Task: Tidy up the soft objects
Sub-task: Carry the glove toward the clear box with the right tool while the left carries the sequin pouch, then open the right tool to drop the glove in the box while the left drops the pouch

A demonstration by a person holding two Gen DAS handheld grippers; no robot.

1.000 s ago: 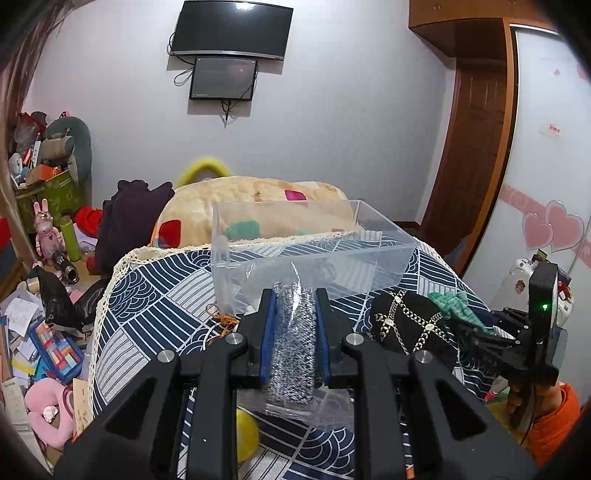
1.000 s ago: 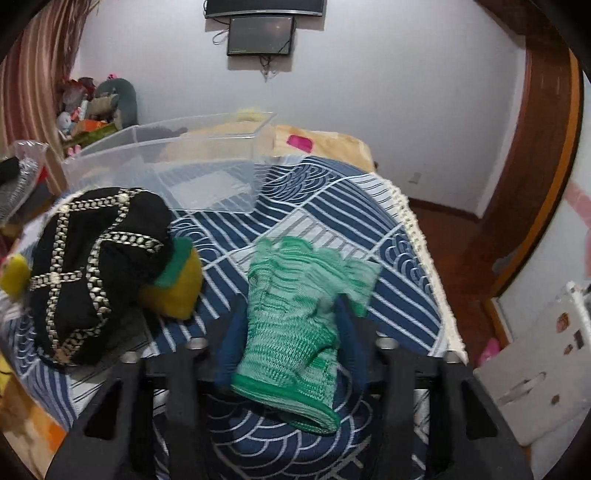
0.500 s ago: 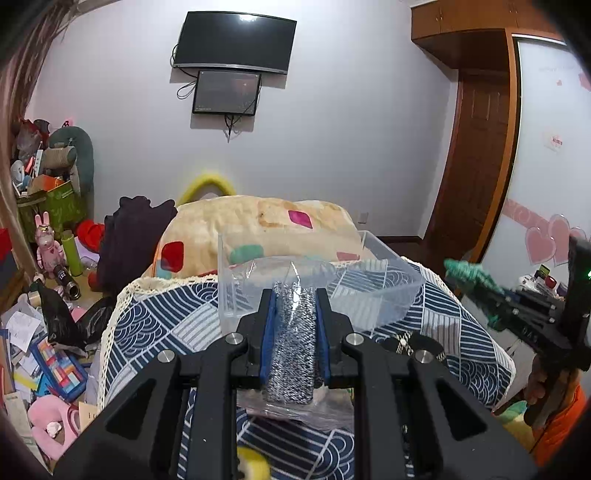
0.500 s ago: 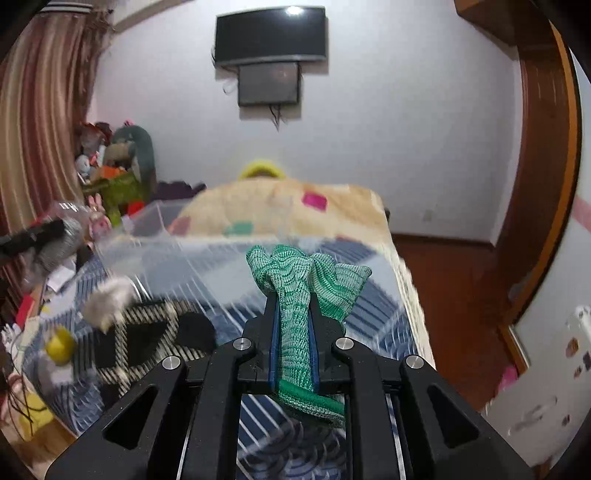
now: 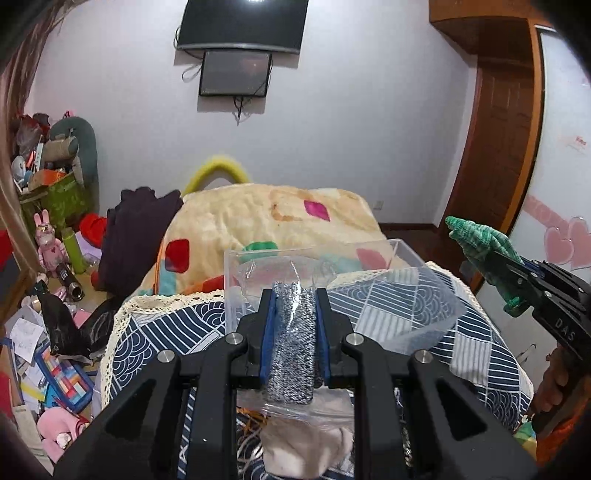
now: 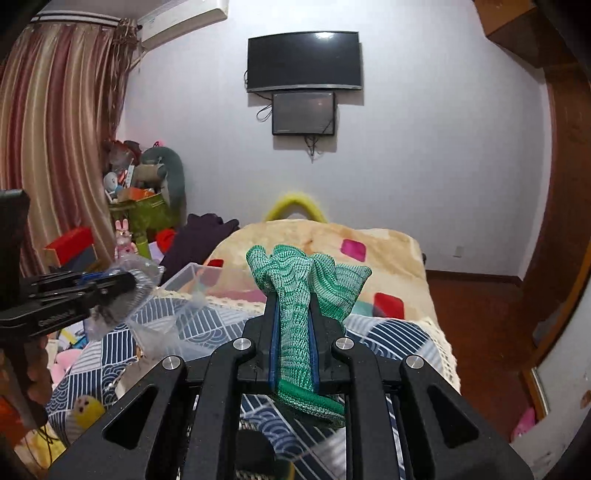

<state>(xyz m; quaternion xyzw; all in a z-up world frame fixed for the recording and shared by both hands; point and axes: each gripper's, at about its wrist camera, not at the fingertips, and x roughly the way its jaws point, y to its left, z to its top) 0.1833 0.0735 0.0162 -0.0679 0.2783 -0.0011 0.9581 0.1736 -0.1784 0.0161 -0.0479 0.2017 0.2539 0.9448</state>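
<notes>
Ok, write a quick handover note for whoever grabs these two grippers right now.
Left gripper: shut on a bagged grey knit item, held above the bed.
Right gripper: shut on the green glove, lifted clear of the bedspread.
Clear bin sits ahead on the bed; nothing is clearly visible inside it.
Left to do: drop both items, probably into the bin, then collect the soft things lying near the grippers.

1. The wall point(image 6: 424, 147) is pale and plain.
2. A dark TV point(image 6: 304, 61) hangs on it, with a smaller screen point(image 6: 303, 113) just beneath and cables dangling.
3. Striped curtains point(image 6: 55, 147) hang at the left, under an air conditioner point(image 6: 184, 18).
4. A wooden door point(image 5: 498, 147) stands at the right, over a reddish floor point(image 6: 476, 306).
5. The bed point(image 6: 436, 339) carries a blue patterned cover and a cream blanket point(image 6: 325, 240).
6. Clutter point(image 5: 40, 350) crowds the left floor.
</notes>
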